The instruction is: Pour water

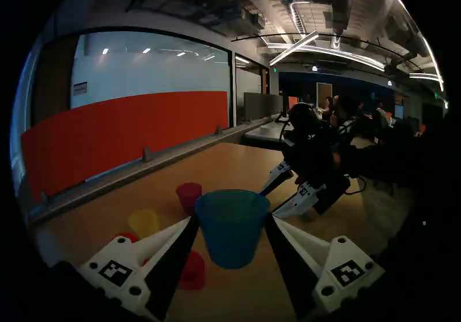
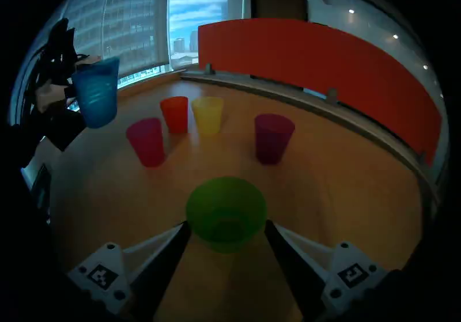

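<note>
My left gripper (image 1: 232, 224) is shut on a blue cup (image 1: 232, 227), held upright above the wooden table (image 1: 242, 161). In the right gripper view the same blue cup (image 2: 97, 98) hangs in the air at the upper left, with a person's hand behind it. My right gripper (image 2: 226, 227) is shut on a green cup (image 2: 226, 212), upright and low over the table (image 2: 346, 184). The right gripper (image 1: 290, 190) also shows farther off in the left gripper view, beyond the blue cup. I cannot tell whether either cup holds water.
Several empty-looking cups stand on the table between the grippers: pink (image 2: 147, 141), orange (image 2: 174, 113), yellow (image 2: 208, 114) and purple (image 2: 274, 137). A low rail and an orange partition (image 2: 322, 57) run along the table's far edge. People sit at desks in the background.
</note>
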